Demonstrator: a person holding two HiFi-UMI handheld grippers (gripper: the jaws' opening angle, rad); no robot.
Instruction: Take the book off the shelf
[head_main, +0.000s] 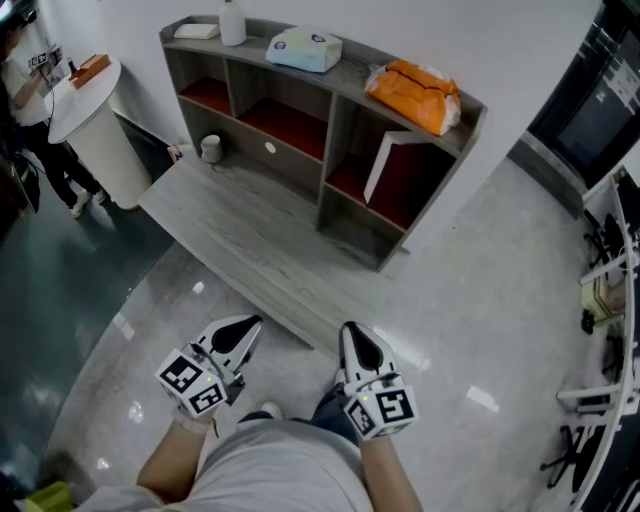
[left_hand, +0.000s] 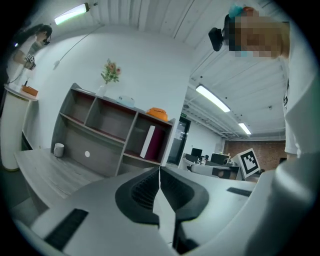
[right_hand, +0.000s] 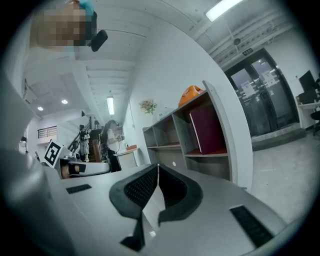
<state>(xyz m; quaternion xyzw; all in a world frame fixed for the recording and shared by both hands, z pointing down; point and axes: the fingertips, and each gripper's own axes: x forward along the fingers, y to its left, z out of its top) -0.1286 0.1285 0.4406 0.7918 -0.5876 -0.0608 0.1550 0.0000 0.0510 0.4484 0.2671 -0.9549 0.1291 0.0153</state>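
Note:
The book (head_main: 383, 166), dark red with a white cover, leans upright in the right-hand upper compartment of the grey shelf (head_main: 340, 95). It also shows in the left gripper view (left_hand: 150, 142) and in the right gripper view (right_hand: 207, 131). Both grippers hang low in front of me, well short of the shelf, pointing toward it. My left gripper (head_main: 250, 328) (left_hand: 159, 172) is shut with nothing between its jaws. My right gripper (head_main: 352, 335) (right_hand: 158, 170) is also shut and empty.
On the shelf top lie an orange bag (head_main: 415, 95), a light blue pack (head_main: 303, 50) and a white bottle (head_main: 232, 22). A low grey platform (head_main: 250, 240) with a white cup (head_main: 211, 148) runs before the shelf. A round white table (head_main: 85, 95) and a person (head_main: 20, 90) stand at left.

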